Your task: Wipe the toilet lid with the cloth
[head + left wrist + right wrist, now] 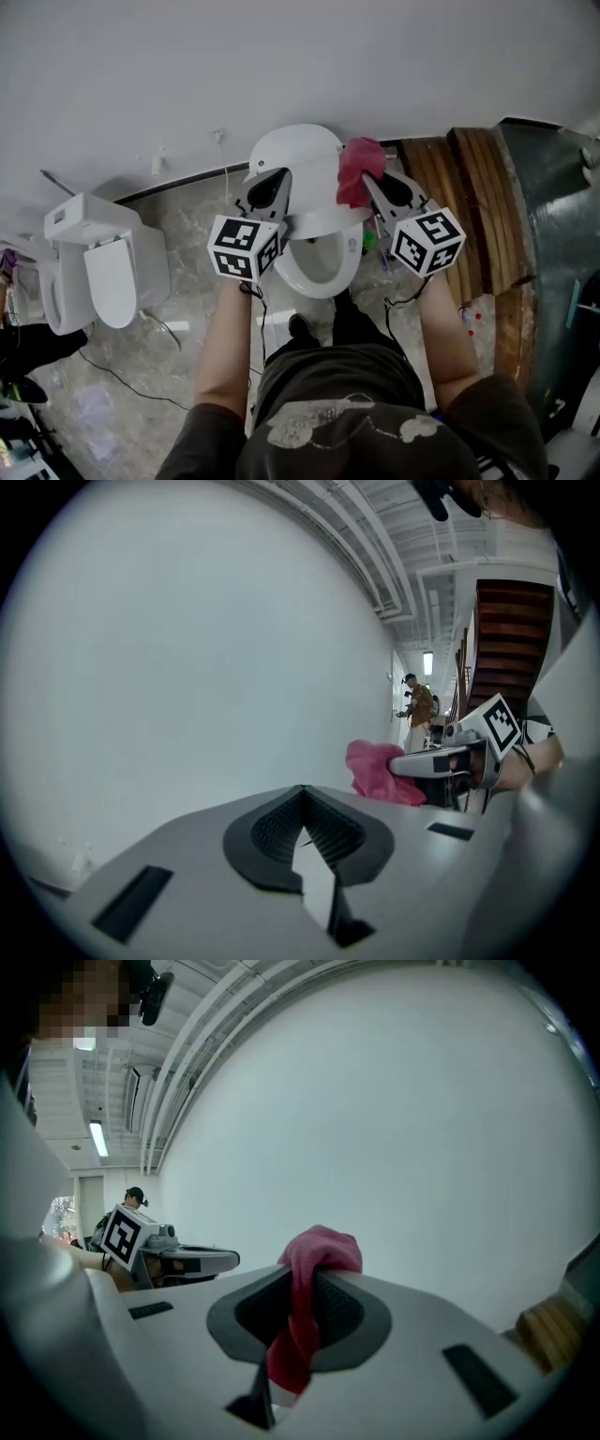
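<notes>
The right gripper (373, 192) pinched the pink cloth (359, 169); the left gripper (278, 186) was closed, empty. The toilet lid (292, 150) stood between them. It seemed best to press the cloth flat, with overlapping strokes.

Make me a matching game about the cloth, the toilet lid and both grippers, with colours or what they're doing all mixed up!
Things:
1 cloth
2 toilet lid
3 left gripper
4 right gripper

Colour or state:
A shut on the cloth
B white
C pink
D shut, nothing in it

Pairs: 1-C, 2-B, 3-D, 4-A
</notes>
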Demonstrator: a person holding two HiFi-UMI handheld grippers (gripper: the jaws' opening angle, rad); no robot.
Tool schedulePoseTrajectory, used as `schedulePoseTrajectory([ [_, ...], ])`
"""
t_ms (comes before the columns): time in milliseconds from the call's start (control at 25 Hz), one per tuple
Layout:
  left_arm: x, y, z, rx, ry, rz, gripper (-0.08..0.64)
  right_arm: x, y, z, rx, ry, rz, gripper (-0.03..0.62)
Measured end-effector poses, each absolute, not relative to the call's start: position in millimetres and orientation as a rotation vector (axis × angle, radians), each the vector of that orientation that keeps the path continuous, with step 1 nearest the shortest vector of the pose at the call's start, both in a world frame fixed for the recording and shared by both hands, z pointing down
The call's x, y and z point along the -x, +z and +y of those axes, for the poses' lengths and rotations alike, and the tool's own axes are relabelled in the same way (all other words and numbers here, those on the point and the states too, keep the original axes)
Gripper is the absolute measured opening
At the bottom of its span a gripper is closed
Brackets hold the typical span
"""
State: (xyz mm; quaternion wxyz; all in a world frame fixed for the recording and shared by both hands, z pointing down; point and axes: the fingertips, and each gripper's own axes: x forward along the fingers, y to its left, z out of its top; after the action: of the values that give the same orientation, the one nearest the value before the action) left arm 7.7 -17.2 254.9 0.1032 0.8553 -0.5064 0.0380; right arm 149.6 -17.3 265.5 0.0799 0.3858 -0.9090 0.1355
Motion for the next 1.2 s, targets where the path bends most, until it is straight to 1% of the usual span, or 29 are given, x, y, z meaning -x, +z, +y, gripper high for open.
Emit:
schedulePoseTrajectory([
  [520, -31.1, 323.3, 22.8, -2.469, 0.232, -1.388, 0.008, -167.2, 340.8, 33.4, -1.140, 0.537, -2.618, 0.043],
  [1200, -54.6, 462.1, 96.4, -2.271, 0.335, -1.349, 0.008, -199.8, 473.6, 111.2, -1.170, 0.765, -2.384, 0.043],
])
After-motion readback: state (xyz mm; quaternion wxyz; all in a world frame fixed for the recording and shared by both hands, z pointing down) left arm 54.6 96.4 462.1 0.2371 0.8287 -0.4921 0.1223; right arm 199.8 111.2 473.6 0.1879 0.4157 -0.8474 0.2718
